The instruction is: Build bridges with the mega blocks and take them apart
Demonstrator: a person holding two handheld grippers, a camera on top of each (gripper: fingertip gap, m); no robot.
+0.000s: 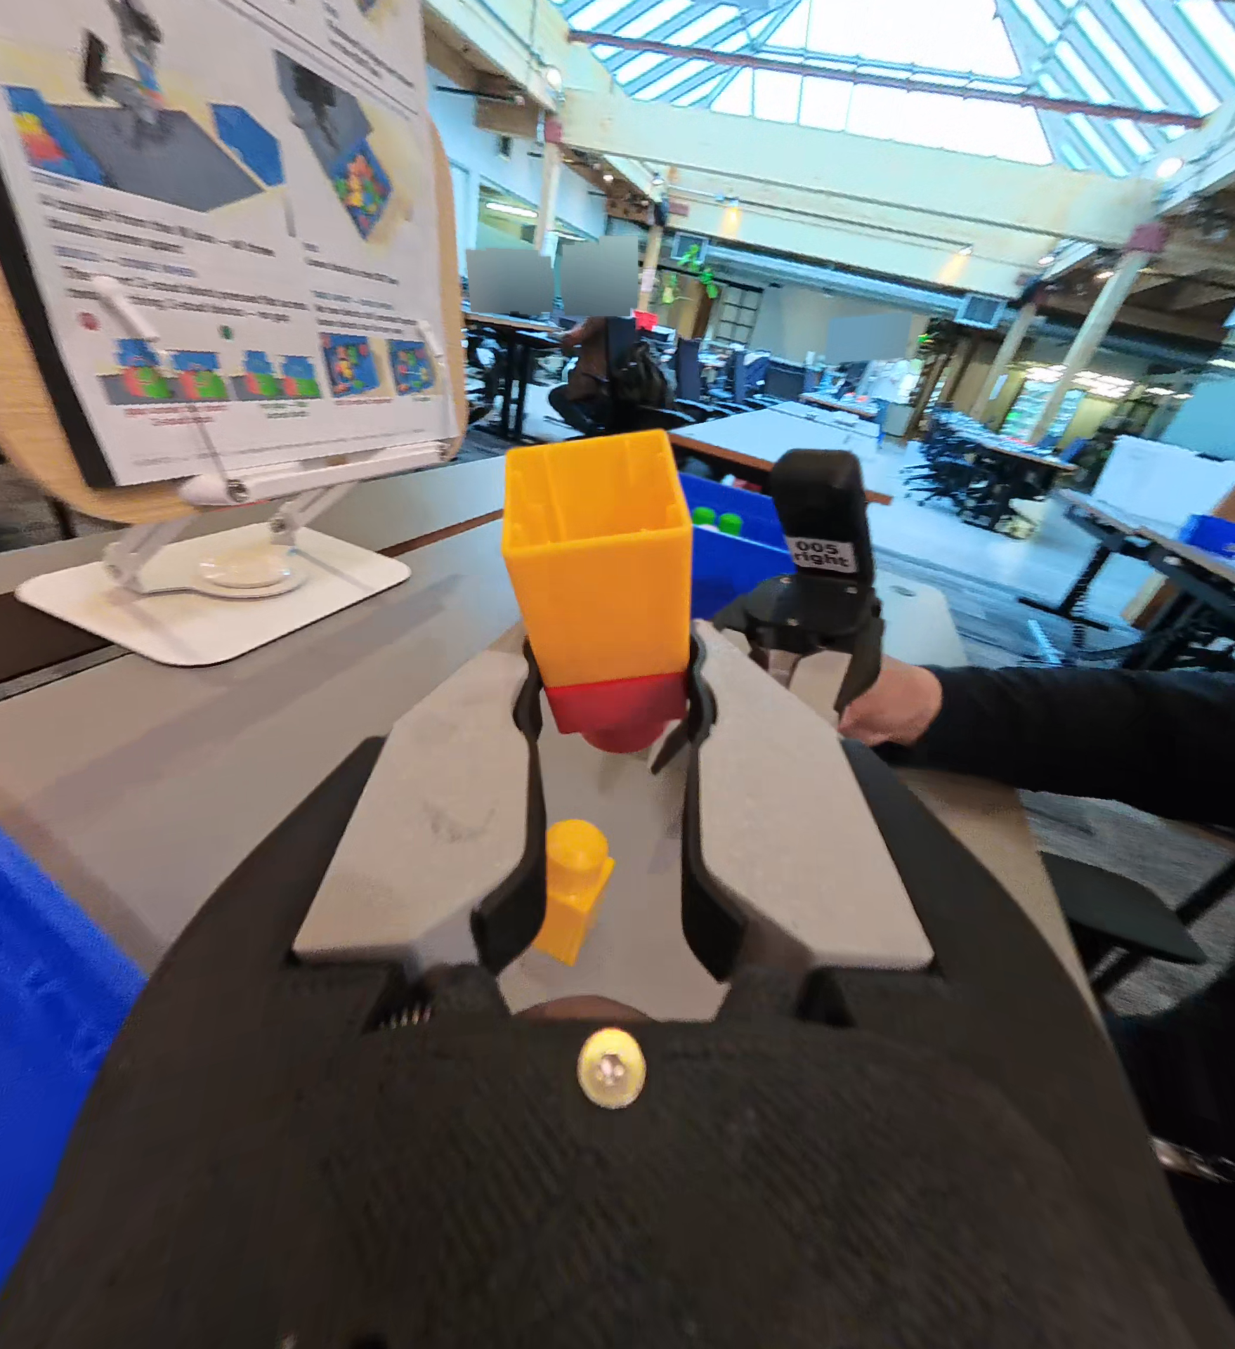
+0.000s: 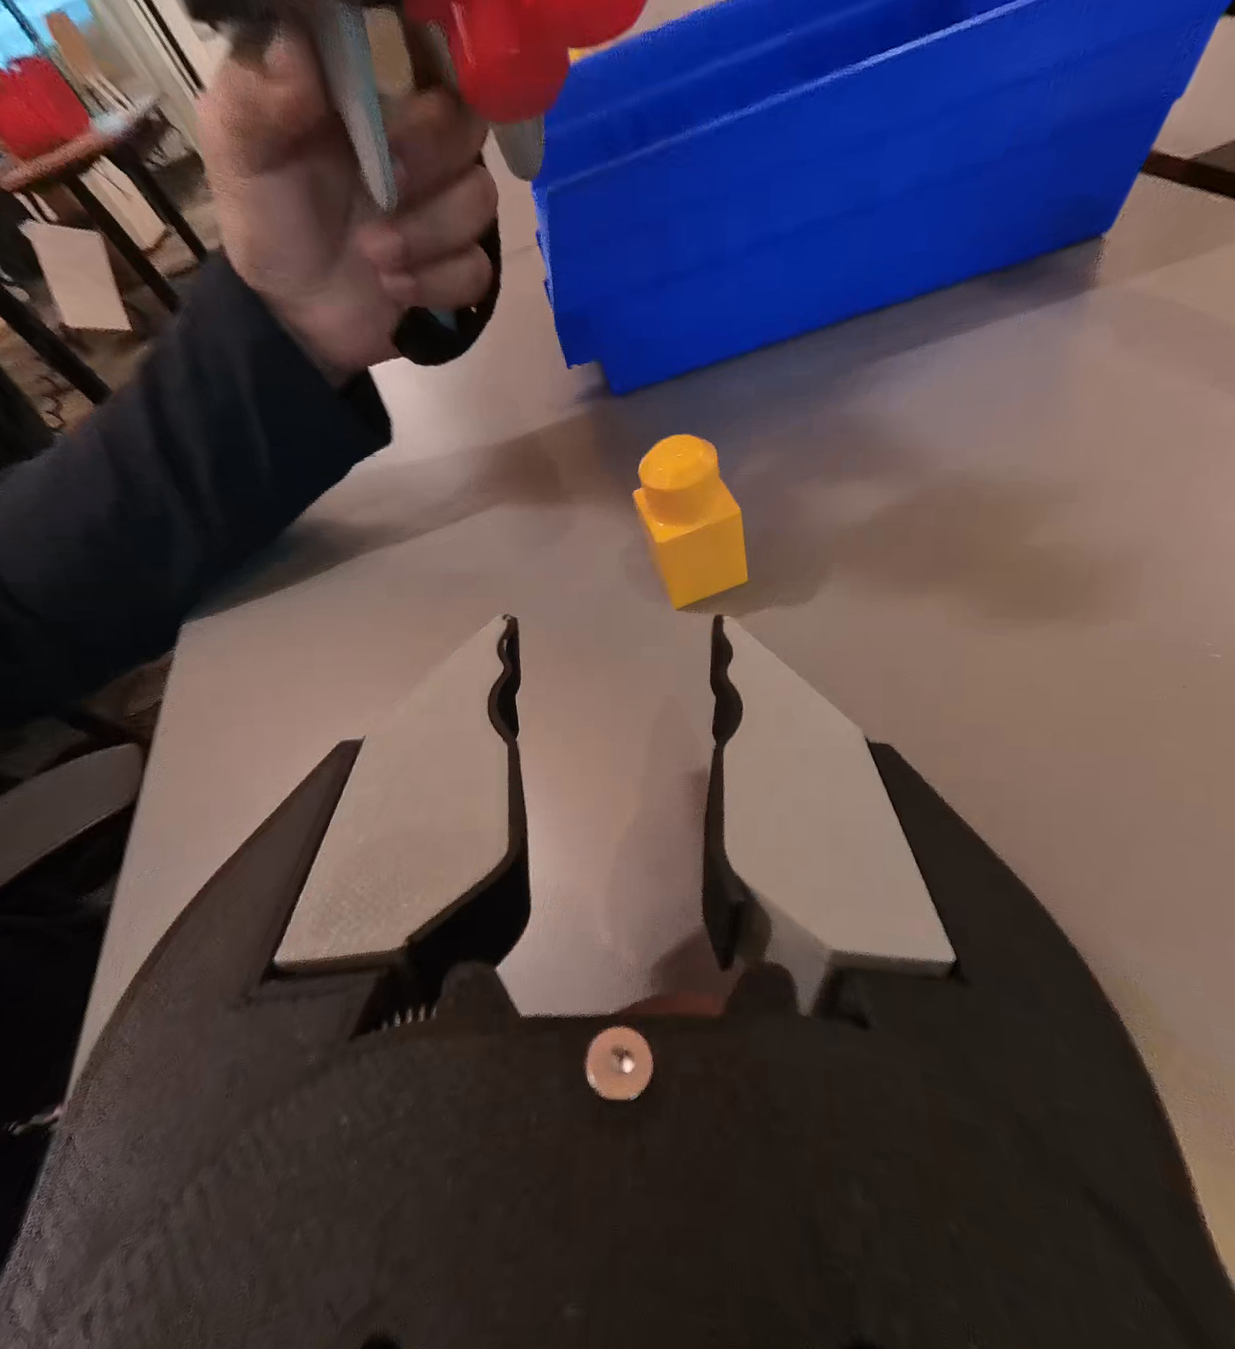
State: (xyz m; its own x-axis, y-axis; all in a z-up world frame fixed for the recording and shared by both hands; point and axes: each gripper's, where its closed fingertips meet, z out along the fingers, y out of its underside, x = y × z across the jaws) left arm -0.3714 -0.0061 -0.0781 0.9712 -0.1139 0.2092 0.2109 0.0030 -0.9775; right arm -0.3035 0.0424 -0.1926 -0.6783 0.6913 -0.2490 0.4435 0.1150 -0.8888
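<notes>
While the left gripper (image 1: 614,701) is raised off the grey tabletop (image 1: 198,766), its two grey fingers are clamped on a stack of two plastic blocks: a small red block (image 1: 611,701) pinched between the fingertips, and a yellow block (image 1: 600,577) pressed onto it. The stack is upside down, so the yellow block's hollow underside faces up and away from the claw and the red block's round stud points back toward the camera. Far left on the table stands a white stand holding a printed instruction sheet (image 1: 220,241), and a blue plastic bin edge (image 1: 9,1058) shows at the lower left corner. Below the held stack, between the left fingers as seen from that wrist, a small yellow single-stud block (image 2: 691,522) stands upright on the table, touching nothing.

Further right, another blue plastic bin (image 1: 731,540) sits at the table's far side with green blocks (image 1: 717,520) inside. Just right of it the right gripper (image 2: 614,620) hangs low over the table, held by a hand in a dark sleeve (image 1: 892,704). Its jaws are spread apart and hold nothing. From its own camera, the small yellow block stands just ahead of the fingertips, slightly right of the gap's centre line and not between the fingers. The person's left hand (image 2: 352,197) grips the other tool up at the left, with the red block's studs at the top edge.
</notes>
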